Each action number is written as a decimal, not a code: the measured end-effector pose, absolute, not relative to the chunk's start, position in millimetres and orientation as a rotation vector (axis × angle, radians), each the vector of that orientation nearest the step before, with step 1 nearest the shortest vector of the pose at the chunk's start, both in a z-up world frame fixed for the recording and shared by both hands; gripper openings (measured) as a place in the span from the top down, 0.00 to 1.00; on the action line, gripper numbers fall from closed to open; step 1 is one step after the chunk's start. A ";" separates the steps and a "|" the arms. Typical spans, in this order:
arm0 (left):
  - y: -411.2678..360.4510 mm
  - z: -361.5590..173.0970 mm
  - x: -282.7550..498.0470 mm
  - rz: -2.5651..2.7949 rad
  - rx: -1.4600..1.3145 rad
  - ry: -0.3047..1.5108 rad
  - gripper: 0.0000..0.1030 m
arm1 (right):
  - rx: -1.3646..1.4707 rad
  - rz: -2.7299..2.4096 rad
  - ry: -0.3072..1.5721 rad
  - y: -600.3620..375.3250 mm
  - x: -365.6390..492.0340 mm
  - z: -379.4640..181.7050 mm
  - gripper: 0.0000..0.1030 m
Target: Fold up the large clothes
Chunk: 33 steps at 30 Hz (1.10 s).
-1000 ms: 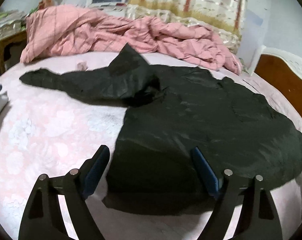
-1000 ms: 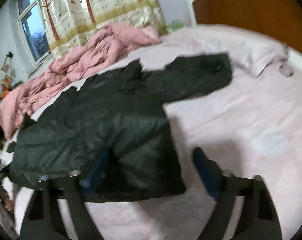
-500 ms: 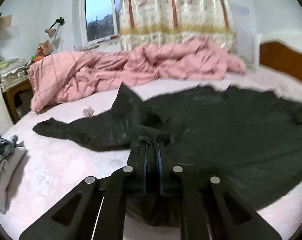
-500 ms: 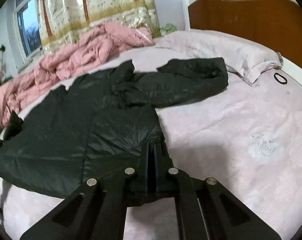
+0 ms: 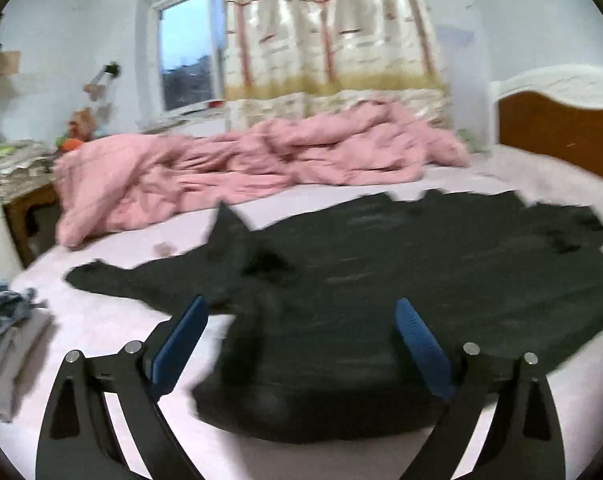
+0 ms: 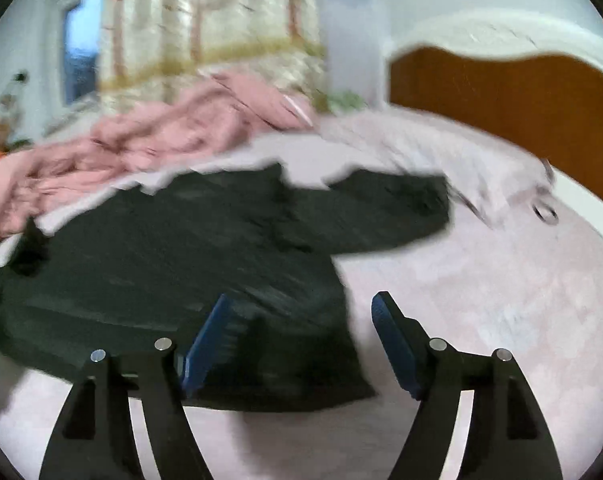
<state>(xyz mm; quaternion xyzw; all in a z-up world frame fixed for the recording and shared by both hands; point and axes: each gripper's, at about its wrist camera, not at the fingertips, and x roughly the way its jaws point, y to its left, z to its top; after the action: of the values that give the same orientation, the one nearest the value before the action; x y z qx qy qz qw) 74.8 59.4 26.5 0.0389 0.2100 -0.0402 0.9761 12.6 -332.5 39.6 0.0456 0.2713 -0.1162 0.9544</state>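
A large black jacket point(image 5: 401, 280) lies spread on the pale pink bed point(image 5: 113, 320), sleeves out to both sides. In the left wrist view its near hem edge is doubled over into a thick fold. My left gripper point(image 5: 301, 308) hangs above that fold, jaws opening wide, its blue pads point(image 5: 181, 340) clear of the cloth. The right wrist view shows the same jacket point(image 6: 161, 260) with its right sleeve point(image 6: 389, 208) reaching toward the pillow. My right gripper point(image 6: 301, 304) is over the hem's right corner, jaws opening, nothing pressed between them.
A rumpled pink quilt point(image 5: 241, 160) lies along the far side of the bed by the curtain point(image 5: 325, 40). The wooden headboard point(image 6: 509, 92) and a pale pillow point(image 6: 441, 152) are at the right. Folded clothes point(image 5: 9, 332) sit at the bed's left edge.
Both grippers shut on the jacket's near hem half a second ago, and have since let go and stand wide. Both views have lifted, and the hem now lies folded over.
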 end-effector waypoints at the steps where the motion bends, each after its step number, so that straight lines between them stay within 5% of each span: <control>1: 52.5 29.1 72.1 -0.131 0.056 0.434 0.08 | 0.077 -0.188 0.544 -321.7 12.3 44.3 0.17; 3: 36.9 29.3 74.0 -0.236 0.021 0.491 0.08 | 0.055 -0.103 0.543 -300.0 14.7 47.2 0.09; 14: 8.8 -18.7 106.9 -0.229 0.051 0.742 0.07 | 0.072 -0.066 0.786 -253.8 67.4 -10.6 0.06; 24: 0.5 -36.0 108.4 -0.209 0.106 0.777 0.07 | 0.000 -0.120 0.833 -247.6 78.6 -30.9 0.00; 33: 48.7 -2.0 82.9 -0.143 0.100 0.664 0.07 | 0.061 -0.151 0.736 -282.0 41.4 7.4 0.00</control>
<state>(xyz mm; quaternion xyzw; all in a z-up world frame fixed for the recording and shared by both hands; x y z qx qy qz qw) 82.9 48.7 -2.0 0.0492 0.3253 -0.0702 0.9417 41.4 -282.0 7.4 0.0296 0.3595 -0.0737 0.9298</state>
